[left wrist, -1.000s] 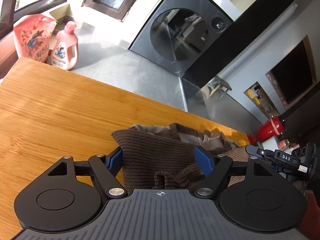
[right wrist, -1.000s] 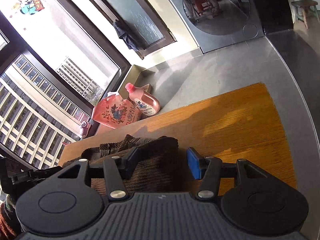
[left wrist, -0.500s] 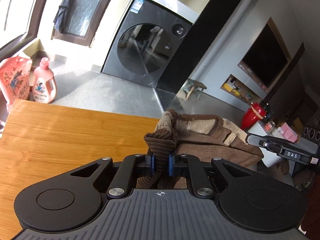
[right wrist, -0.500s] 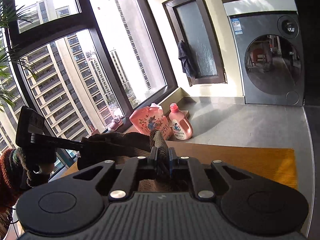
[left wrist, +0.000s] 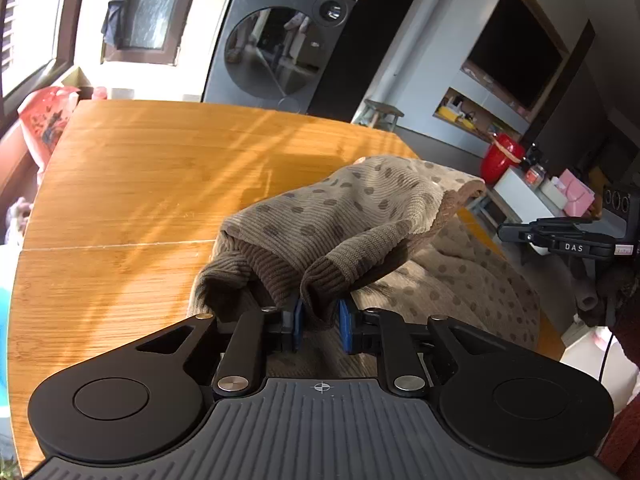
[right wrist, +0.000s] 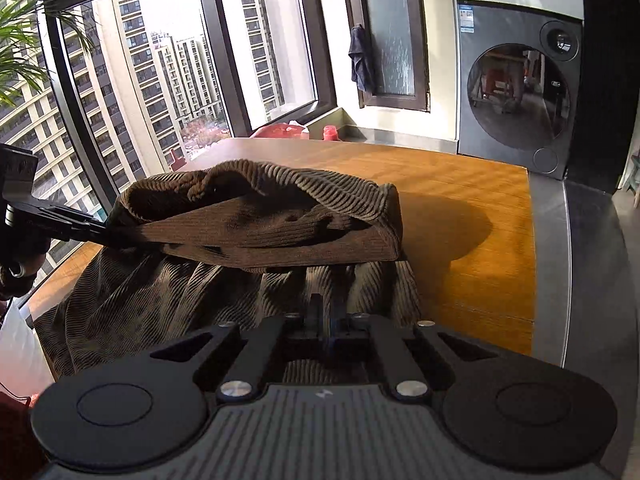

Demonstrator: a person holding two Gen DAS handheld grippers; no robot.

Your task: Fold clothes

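Note:
A brown ribbed knit garment with a dotted beige side (left wrist: 360,216) hangs between my two grippers above the wooden table (left wrist: 140,168). My left gripper (left wrist: 320,322) is shut on a dark brown ribbed edge of it. In the right wrist view the garment (right wrist: 256,216) drapes in shadow in front of my right gripper (right wrist: 326,316), which is shut on its cloth. The right gripper's body shows at the right of the left wrist view (left wrist: 560,240). The left gripper's body shows at the left of the right wrist view (right wrist: 48,216).
The table's far end (right wrist: 460,184) lies bare in sunlight. A grey washing machine (right wrist: 520,92) stands beyond it. Red detergent containers (left wrist: 44,120) sit on the floor by the window. A red vase (left wrist: 500,158) and shelves are at the right.
Both grippers closed on the garment's edge and lifted it. The garment now hangs stretched between them, with its dotted side showing over the table.

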